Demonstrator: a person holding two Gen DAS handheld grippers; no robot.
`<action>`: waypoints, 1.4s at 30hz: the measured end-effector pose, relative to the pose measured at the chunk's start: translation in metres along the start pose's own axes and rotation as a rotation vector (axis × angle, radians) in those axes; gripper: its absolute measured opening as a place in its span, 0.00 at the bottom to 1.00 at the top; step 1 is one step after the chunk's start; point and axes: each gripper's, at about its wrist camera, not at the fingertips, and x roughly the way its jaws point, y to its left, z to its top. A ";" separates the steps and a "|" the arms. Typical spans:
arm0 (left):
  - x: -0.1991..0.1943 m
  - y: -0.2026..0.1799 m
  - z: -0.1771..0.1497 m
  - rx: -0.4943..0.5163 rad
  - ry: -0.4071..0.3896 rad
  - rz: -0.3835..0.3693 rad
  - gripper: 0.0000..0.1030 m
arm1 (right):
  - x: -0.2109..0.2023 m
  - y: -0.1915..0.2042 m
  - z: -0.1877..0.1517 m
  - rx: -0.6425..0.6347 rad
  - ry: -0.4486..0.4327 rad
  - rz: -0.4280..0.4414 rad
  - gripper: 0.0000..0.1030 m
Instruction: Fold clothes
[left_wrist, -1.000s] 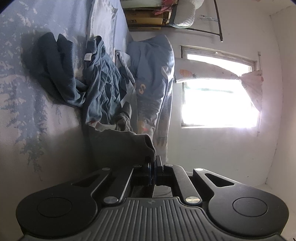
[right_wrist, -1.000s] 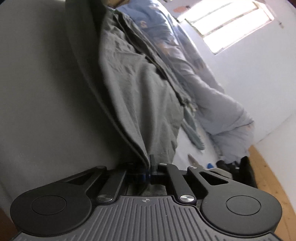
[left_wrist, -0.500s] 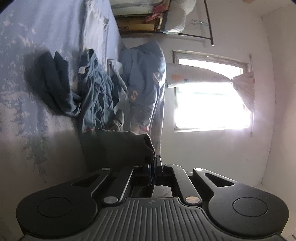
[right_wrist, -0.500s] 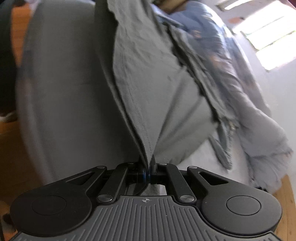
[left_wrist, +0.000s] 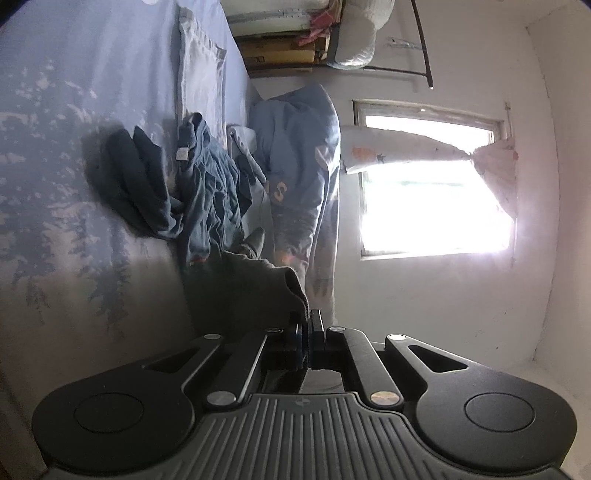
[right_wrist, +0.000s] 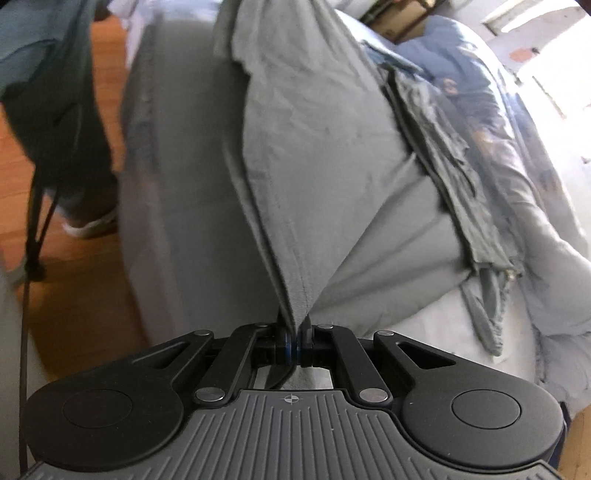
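Note:
A grey garment (right_wrist: 317, 155) stretches up and away from my right gripper (right_wrist: 295, 332), which is shut on its hem. The cloth lies over the edge of the bed (right_wrist: 177, 184). In the left wrist view my left gripper (left_wrist: 306, 325) is shut on another dark grey edge of the garment (left_wrist: 258, 280); whether it is the same piece I cannot tell. This view is rolled sideways, so the bed surface (left_wrist: 66, 110) runs up the left side.
A heap of blue and dark clothes (left_wrist: 177, 184) lies on the bed, with a blue printed quilt (left_wrist: 303, 177) beyond. A bright window (left_wrist: 436, 192) is on the white wall. A person's dark trouser leg and shoe (right_wrist: 74, 147) stand on the wooden floor (right_wrist: 74, 295).
My right gripper has risen and tipped downward with the garment, so floor and a person's leg now show. The left gripper has drawn back from the clothes heap, still holding.

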 end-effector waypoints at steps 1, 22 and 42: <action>-0.003 -0.001 -0.001 -0.001 0.000 -0.003 0.06 | -0.003 0.001 0.000 -0.005 0.000 0.010 0.03; -0.050 -0.037 -0.005 0.002 -0.061 -0.029 0.06 | -0.103 -0.025 0.024 0.028 -0.057 0.319 0.03; 0.159 -0.098 0.019 0.083 -0.044 -0.018 0.06 | -0.054 -0.233 0.040 0.270 -0.101 0.003 0.04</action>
